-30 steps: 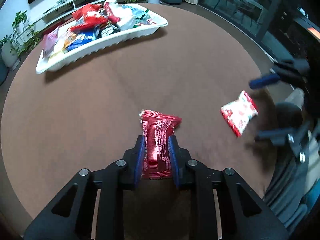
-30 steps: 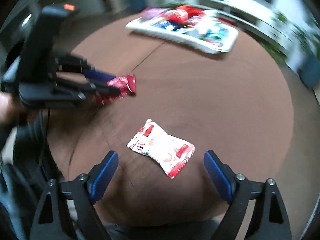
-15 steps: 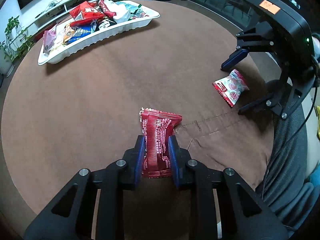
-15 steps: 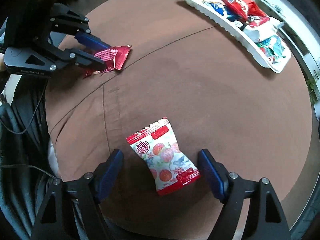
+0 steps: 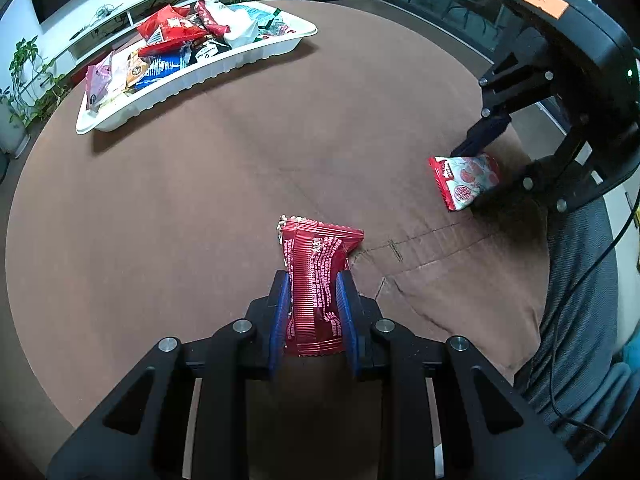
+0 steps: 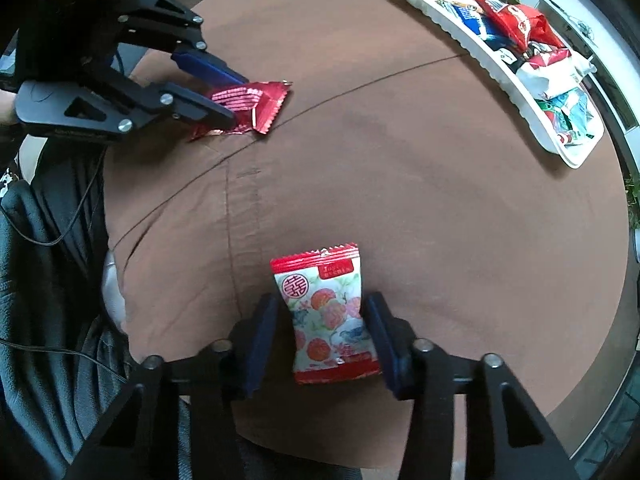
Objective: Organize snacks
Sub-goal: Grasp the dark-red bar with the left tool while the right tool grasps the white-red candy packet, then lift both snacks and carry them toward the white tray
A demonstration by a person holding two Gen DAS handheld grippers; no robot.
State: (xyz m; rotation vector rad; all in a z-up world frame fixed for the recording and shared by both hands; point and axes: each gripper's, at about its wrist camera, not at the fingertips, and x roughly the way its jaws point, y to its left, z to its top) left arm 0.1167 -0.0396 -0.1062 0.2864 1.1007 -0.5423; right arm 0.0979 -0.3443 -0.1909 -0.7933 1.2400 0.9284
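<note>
Red wrapper (image 5: 316,280) clamped in left gripper (image 5: 312,304), brown tablecloth (image 5: 200,200) beyond

Worktop (image 5: 208,208): round, covered in brown cloth, creased and seamed toward the near edge.
Tray (image 5: 224,66): white, long, at the far side, heaped with mixed snack packets.
White floral packet (image 6: 328,316): flat on the cloth near the near edge.
Red packet (image 6: 244,110): low over the cloth; contact unclear.

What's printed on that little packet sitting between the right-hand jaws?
Red fruit and blue birds on white, red ends, on the fruit-print packet; it shows best in the right wrist view.
</note>
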